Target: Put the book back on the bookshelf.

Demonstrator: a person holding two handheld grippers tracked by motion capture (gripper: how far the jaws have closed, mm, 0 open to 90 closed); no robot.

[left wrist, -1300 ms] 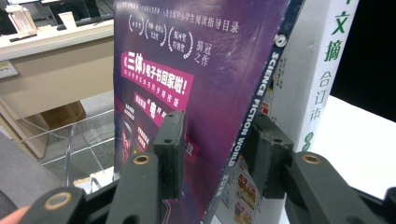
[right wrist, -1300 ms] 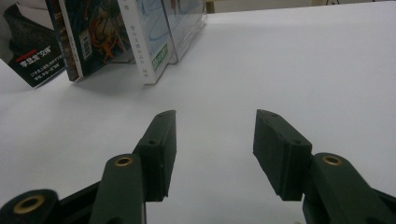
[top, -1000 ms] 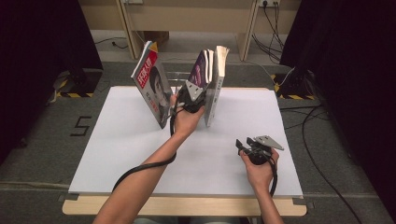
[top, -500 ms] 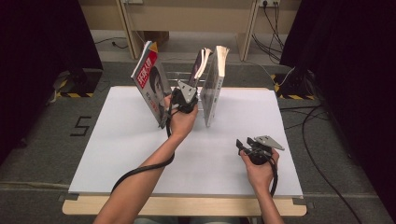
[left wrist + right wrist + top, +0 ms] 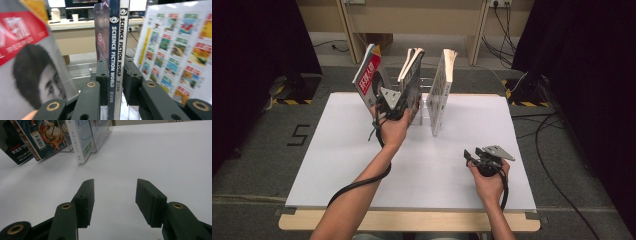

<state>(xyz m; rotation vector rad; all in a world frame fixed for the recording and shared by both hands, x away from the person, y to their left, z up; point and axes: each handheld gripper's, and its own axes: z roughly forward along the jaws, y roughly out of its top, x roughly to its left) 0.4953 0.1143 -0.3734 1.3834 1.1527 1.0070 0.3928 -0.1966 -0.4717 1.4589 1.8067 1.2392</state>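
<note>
We hold the left gripper at the spines of two Science Fiction World magazines, which stand upright in a clear rack near the far edge of the tabletop, about midway along it. In the left gripper view the jaws have just been closing and now sit against both sides of the paired spines, pinching them. A red-covered magazine leans to the left of them; a white catalogue of small coloured pictures stands to the right, apart from them.

Handling, as we judge it: these magazines are thin, light and floppy, with glossy covers that slide easily. Gripped together at the spine they are at their stiffest; held by the open page edge they would sag and fan out. We keep the grip low on the spine and draw them straight out of the rack, so the neighbouring issues are not dragged over.

The right gripper rests near the right front corner, its jaws spread over bare tabletop, holding nothing.
</note>
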